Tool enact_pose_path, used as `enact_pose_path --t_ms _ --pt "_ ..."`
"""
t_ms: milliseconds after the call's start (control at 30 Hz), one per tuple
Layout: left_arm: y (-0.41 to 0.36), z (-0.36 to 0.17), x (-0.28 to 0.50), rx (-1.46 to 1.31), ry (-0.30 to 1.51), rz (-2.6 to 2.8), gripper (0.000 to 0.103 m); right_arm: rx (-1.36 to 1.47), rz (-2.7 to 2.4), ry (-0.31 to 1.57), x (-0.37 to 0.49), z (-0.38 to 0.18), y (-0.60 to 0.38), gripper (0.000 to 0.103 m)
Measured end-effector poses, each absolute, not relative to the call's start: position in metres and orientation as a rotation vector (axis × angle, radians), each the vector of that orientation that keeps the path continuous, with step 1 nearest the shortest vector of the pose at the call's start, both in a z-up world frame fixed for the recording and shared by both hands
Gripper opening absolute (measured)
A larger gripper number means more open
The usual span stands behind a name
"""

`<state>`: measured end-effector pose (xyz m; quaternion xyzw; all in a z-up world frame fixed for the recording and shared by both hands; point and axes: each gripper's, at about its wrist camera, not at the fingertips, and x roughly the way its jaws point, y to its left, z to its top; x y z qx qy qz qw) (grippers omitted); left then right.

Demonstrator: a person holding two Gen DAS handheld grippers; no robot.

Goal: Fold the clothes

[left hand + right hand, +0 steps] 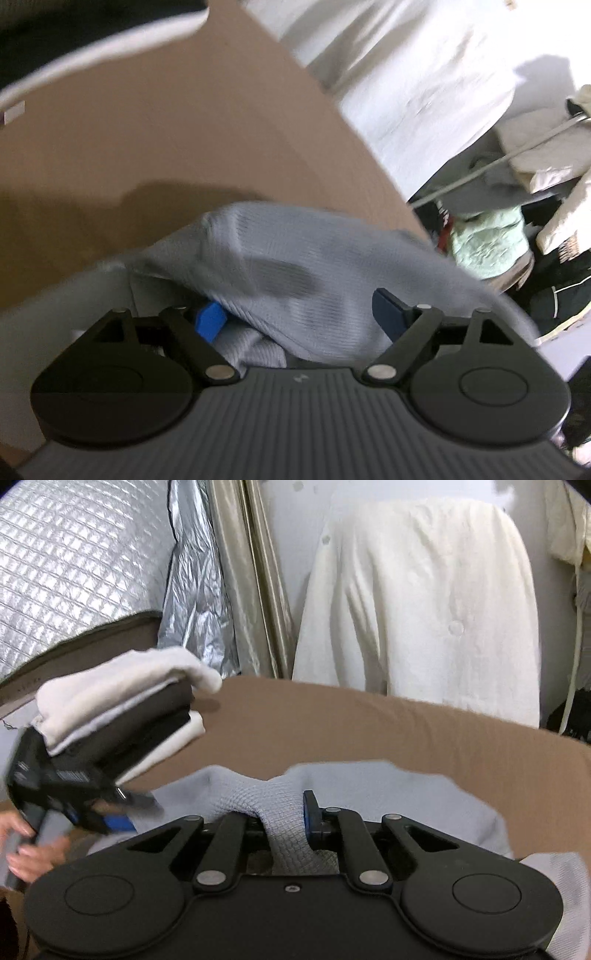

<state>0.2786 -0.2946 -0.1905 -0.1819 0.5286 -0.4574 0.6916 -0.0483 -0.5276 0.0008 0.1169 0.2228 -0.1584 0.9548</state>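
A light grey knit garment point(295, 251) lies bunched on the brown surface point(166, 129). In the left wrist view my left gripper point(299, 317) is open, its blue pads point(210, 321) wide apart, and grey cloth is draped over the gap between them. In the right wrist view my right gripper point(282, 812) is shut on a gathered ridge of the grey garment point(369, 786). Its right pad point(310, 812) shows and the left one is hidden by cloth. A hand point(33, 856) holds the blurred left gripper at the garment's left edge.
A folded stack of white and dark clothes point(122, 698) sits at the brown surface's point(369, 723) far left. A white garment point(424, 602) hangs behind the far edge. A silver quilted cover point(66, 561) stands at the left. A heap of mixed clothes point(491, 240) lies beyond the right edge.
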Motion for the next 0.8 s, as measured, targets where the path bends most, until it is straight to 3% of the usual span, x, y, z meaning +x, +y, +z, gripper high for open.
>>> enact_pose_path --t_ms 67,133,200,233,333,433,667,800 --pt "-0.295 -0.189 0.274 -0.442 1.168 -0.997 0.082 0.241 -0.287 0.428 -0.061 0.014 -0.526 0.012" --pt "-0.294 -0.187 0.276 -0.565 1.176 -0.992 0.072 0.235 -0.235 0.410 -0.074 0.026 -0.521 0.012" --pt "-0.297 -0.175 0.274 -0.586 1.163 -1.044 0.020 0.246 -0.181 0.393 -0.085 0.036 -0.518 0.012" --pt "-0.298 -0.163 0.270 -0.537 1.121 -1.067 0.012 0.260 -0.153 0.385 -0.090 0.041 -0.518 0.013" --pt "-0.284 -0.126 0.251 -0.422 0.946 -1.060 0.011 0.307 -0.013 0.438 -0.096 0.044 -0.517 0.014" --pt "-0.248 -0.094 0.235 -0.411 0.863 -1.031 0.011 0.370 0.193 0.628 -0.085 0.019 -0.511 0.014" --pt "-0.234 -0.079 0.210 -0.045 1.010 -1.033 0.013 0.395 0.537 1.143 -0.038 -0.063 -0.458 0.014" --pt "-0.237 -0.087 0.224 -0.107 1.076 -1.064 0.032 0.363 0.671 1.348 -0.022 -0.092 -0.434 0.017"
